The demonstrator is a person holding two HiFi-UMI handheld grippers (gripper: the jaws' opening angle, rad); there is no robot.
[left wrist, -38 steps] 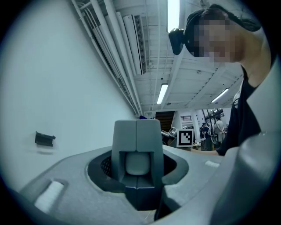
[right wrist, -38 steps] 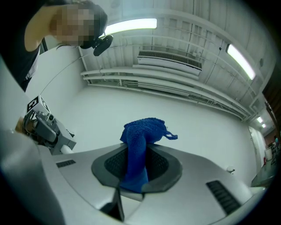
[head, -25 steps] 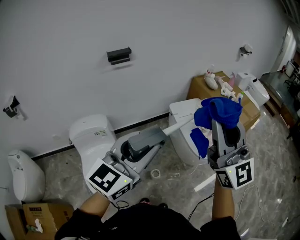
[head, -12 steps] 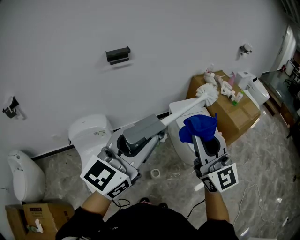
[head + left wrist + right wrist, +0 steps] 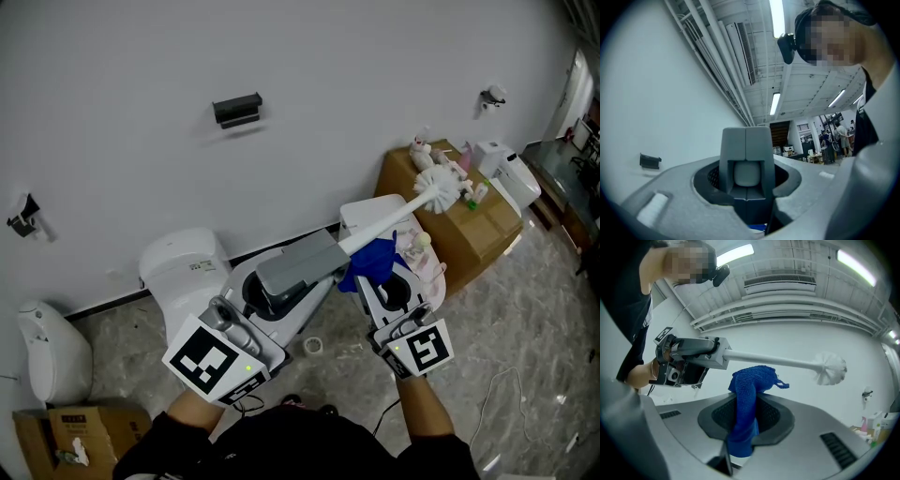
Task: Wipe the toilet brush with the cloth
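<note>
Left tool (image 5: 309, 267): clamped on the toilet brush (image 5: 394, 222) handle.
Right tool (image 5: 389, 291): clamped on the cloth (image 5: 370, 265).
Change: the cloth has come off the brush head and is now just beneath the shaft.
Meaning: I judge one wiping stroke finished.

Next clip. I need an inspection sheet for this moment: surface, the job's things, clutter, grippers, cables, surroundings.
Surface: grey marbled floor; no work table in view.
Job's things: toilet brush held in the air, bristle head clear of everything; blue cloth bunched just under its handle, contact not certain.
Clutter: tape roll on the floor; cardboard box with small items on top.
Grippers: left gripper shut on the brush handle's end; right gripper shut on the cloth.
Cables: thin cable loose on the floor at right.
Surroundings: white toilet against a white wall; black holder mounted on it.
</note>
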